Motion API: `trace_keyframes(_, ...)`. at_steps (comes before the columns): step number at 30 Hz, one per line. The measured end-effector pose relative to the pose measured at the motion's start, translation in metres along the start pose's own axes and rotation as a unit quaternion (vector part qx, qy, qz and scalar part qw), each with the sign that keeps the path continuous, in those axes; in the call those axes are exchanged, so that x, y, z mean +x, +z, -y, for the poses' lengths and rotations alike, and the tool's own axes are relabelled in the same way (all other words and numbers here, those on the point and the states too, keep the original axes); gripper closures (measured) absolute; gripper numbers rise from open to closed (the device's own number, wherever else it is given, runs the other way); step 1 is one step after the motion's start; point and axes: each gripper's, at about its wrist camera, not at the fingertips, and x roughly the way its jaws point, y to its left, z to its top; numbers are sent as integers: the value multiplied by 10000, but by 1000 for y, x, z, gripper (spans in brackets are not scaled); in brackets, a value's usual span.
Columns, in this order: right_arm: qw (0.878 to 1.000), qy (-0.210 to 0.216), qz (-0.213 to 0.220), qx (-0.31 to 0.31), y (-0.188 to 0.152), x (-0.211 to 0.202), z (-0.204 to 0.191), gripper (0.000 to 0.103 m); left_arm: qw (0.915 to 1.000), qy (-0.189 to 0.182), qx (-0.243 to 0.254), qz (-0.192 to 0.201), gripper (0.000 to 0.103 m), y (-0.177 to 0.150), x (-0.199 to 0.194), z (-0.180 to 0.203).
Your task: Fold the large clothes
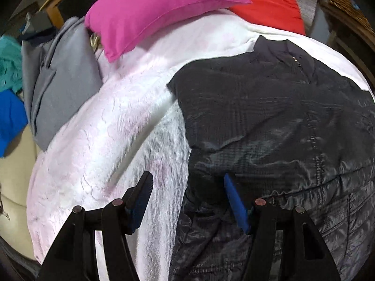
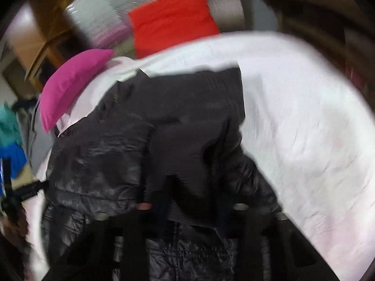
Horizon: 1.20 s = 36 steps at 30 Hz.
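We see a pink pillow [image 1: 150,11], red cloth [image 1: 269,2] and grey garment [image 1: 61,75] at frame top/left. Black jacket [image 1: 269,121] lies on white bedspread [image 1: 112,121], center-right, collar toward upper right. Left tongs [image 1: 187,199] apart over jacket edge. Right tongs [image 2: 189,208] blurred, clamped on jacket fabric.

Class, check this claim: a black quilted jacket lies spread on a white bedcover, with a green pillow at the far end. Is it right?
Not quite. The pillow is pink, not green, as the left wrist view shows. The black quilted jacket does lie spread on the white bedcover.
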Motion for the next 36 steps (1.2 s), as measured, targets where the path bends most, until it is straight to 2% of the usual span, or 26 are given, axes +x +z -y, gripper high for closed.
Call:
trace_keyframes(4, 9986, 26, 492, -176, 26, -19, -11, 78, 9990, -12, 32, 436, 39, 8, -16, 1)
trace_keyframes(6, 9982, -62, 553, -227, 31, -11, -11, 79, 9992, -35, -53, 396, 39, 10, -12, 1)
trace_keyframes(8, 9990, -161, 387, -132, 28, 14, -2, 78, 9997, -117, -71, 208, 39, 6, 1, 3)
trace_keyframes(9, 9997, -234, 93, -70, 22, 32, 5, 78, 9999, -119, -51, 91, 39, 3, 10, 6)
trace_keyframes(11, 9992, -225, -271, 170, 8, 50, 18, 71, 9998, -144, -91, 48, 38, -5, 19, 8)
trace_keyframes(13, 9991, 35, -212, 375, 2, 42, 29, 64, 9998, -176, -106, 78, 38, -7, 14, 8)
trace_keyframes(15, 9978, 270, -337, 503, 2, 30, 38, 53, 9998, -190, -78, 70, 38, -4, 7, 5)
trace_keyframes(16, 9976, 306, -266, 569, 3, 20, 43, 44, 9997, -185, -89, 100, 38, -3, 4, 3)
trace_keyframes(18, 9975, 376, 105, 593, 9, -5, 52, 39, 9993, -183, -143, 283, 38, -2, -10, -4)
trace_keyframes(21, 9951, 450, 427, 766, 17, -23, 67, 24, 9980, -254, -278, 505, 37, -3, -22, -16)
trace_keyframes(25, 9934, 543, 169, 995, 33, 1, 72, 24, 9976, -353, -518, 302, 35, -2, -13, -25)
trace_keyframes(28, 9942, 394, -148, 987, 36, 32, 66, 24, 9969, -425, -644, 176, 35, 0, 3, -25)
trace_keyframes(31, 9949, 214, -526, 839, 28, 70, 59, 24, 9978, -415, -520, -34, 35, 0, 19, -13)
trace_keyframes(32, 9933, 324, -663, 892, 24, 80, 59, 26, 9980, -396, -476, -94, 35, -1, 22, -10)
trace_keyframes(34, 9942, 420, -545, 831, 21, 74, 54, 39, 9984, -339, -447, 23, 35, -1, 21, -6)
trace_keyframes(36, 9979, 410, -186, 465, 20, 54, 43, 60, 9989, -291, -338, 174, 35, -1, 17, -4)
